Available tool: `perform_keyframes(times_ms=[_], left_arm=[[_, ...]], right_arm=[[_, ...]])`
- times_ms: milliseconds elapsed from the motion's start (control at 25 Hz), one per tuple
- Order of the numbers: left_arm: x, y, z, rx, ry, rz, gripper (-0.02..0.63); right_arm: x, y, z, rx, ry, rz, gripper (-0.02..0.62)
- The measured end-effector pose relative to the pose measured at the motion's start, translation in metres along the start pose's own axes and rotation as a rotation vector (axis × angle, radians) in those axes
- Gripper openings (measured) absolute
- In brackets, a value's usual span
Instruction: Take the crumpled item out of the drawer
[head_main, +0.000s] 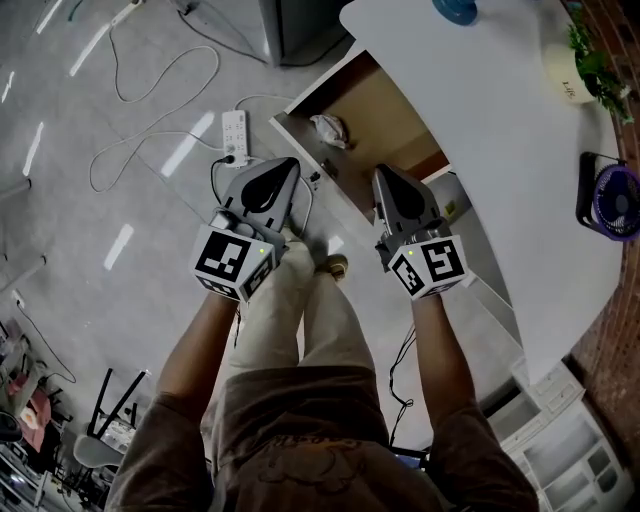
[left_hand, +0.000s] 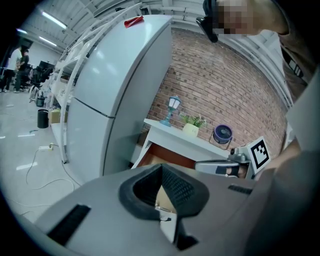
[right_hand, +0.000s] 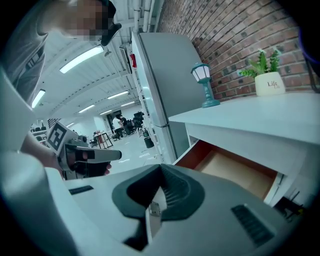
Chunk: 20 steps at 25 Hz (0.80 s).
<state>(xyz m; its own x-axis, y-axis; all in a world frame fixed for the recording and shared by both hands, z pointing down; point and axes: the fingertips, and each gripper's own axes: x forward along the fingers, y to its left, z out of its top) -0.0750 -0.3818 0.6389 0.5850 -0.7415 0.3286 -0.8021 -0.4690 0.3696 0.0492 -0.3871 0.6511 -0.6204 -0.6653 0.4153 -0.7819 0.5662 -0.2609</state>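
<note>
The wooden drawer (head_main: 385, 105) of the white desk stands pulled open. A pale crumpled item (head_main: 328, 130) lies in it, near its front left corner. Both grippers hover over the floor in front of the drawer, pointing at it. My left gripper (head_main: 290, 164) is shut and empty, a short way from the drawer's front. My right gripper (head_main: 379, 172) is also shut and empty, just before the drawer's front panel. The drawer (left_hand: 164, 155) shows past the closed jaws in the left gripper view. In the right gripper view the drawer's (right_hand: 235, 170) wooden inside lies to the right.
The white desk top (head_main: 500, 140) carries a potted plant (head_main: 575, 70), a blue fan (head_main: 612, 200) and a blue lamp base (head_main: 455, 10). A power strip (head_main: 235, 135) with cables lies on the floor to the left. A grey fridge (left_hand: 115, 95) stands beside the desk.
</note>
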Motion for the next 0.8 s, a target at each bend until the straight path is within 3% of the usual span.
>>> perform_keyframes(times_ms=[160, 200, 400, 800], left_arm=[[-0.005, -0.003, -0.001, -0.015, -0.006, -0.003, 0.006], [-0.006, -0.003, -0.001, -0.017, -0.007, -0.003, 0.006], [-0.004, -0.007, -0.010, -0.025, 0.007, -0.016, 0.006], [0.001, -0.010, -0.011, -0.023, 0.001, -0.034, 0.008]], right_arm=[[0.000, 0.004, 0.000, 0.003, 0.007, 0.024, 0.004], [0.001, 0.005, -0.001, 0.007, 0.013, 0.029, 0.055], [0.001, 0.007, -0.005, 0.003, 0.027, 0.032, 0.109], [0.008, 0.002, -0.015, 0.029, 0.075, 0.041, 0.315]])
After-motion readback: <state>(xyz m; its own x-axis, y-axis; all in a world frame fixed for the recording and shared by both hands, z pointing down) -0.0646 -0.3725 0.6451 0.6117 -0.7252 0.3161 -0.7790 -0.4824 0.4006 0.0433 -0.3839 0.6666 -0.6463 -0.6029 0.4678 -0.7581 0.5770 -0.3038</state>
